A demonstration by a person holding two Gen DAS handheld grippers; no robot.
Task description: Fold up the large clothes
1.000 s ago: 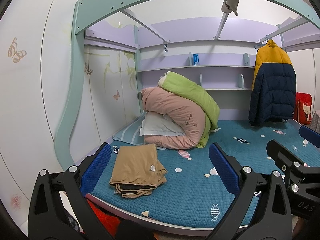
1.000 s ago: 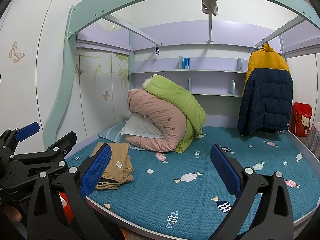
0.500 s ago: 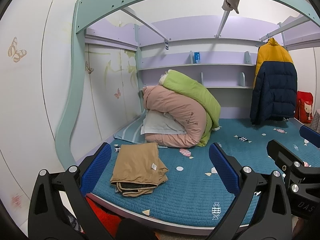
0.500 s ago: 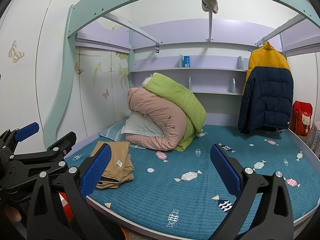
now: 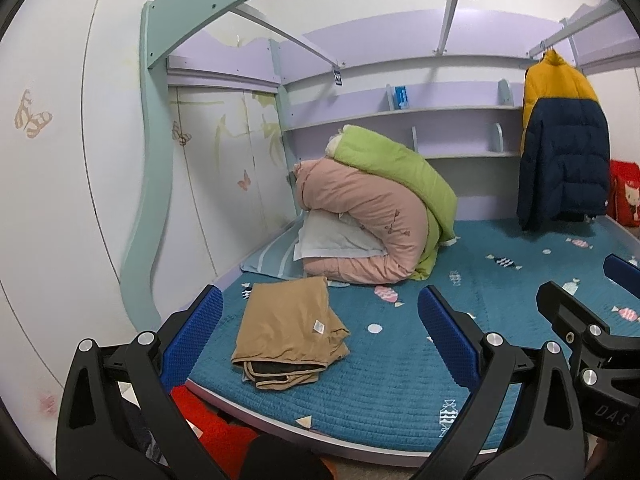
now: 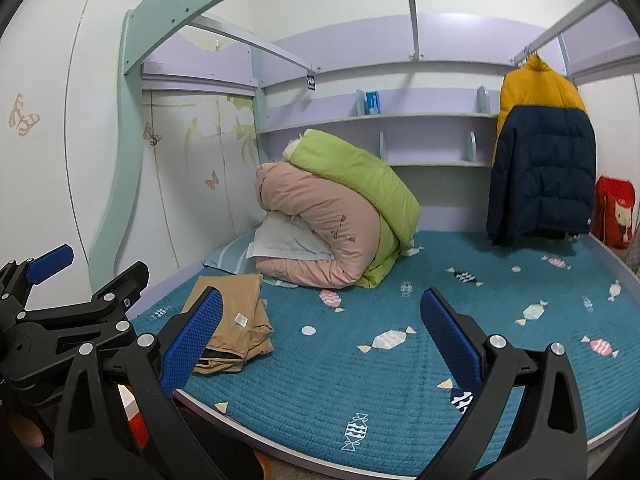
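1. The left gripper (image 5: pixel 320 328) hangs in front of the bed's near edge, its blue-padded jaws spread wide apart and holding nothing.
2. The right gripper (image 6: pixel 320 328) sits just to the right of it, jaws likewise wide apart and empty.
3. In the left wrist view the right gripper shows at the right edge; in the right wrist view the left gripper shows at the lower left, its jaws parted.
4. The tan garment (image 5: pixel 286 334) lies folded into a compact stack on the bed (image 5: pixel 400 380), near the front left corner, touched by neither gripper.
5. A small white label shows on top of the garment, and a dark lining peeks out at its near edge.
6. Behind the garment a pink quilt (image 5: pixel 360 216) is bundled up with a green quilt (image 5: pixel 400 168) draped over it.
7. A pale pillow (image 5: pixel 332 240) is tucked under the pink quilt, on a striped pillow.
8. A yellow and navy jacket (image 5: pixel 560 152) hangs from a rail at the back right.
9. A red bag (image 6: pixel 612 212) stands right of the jacket.
10. Shelves (image 6: pixel 380 120) run along the back wall, with a small blue box on the upper one.
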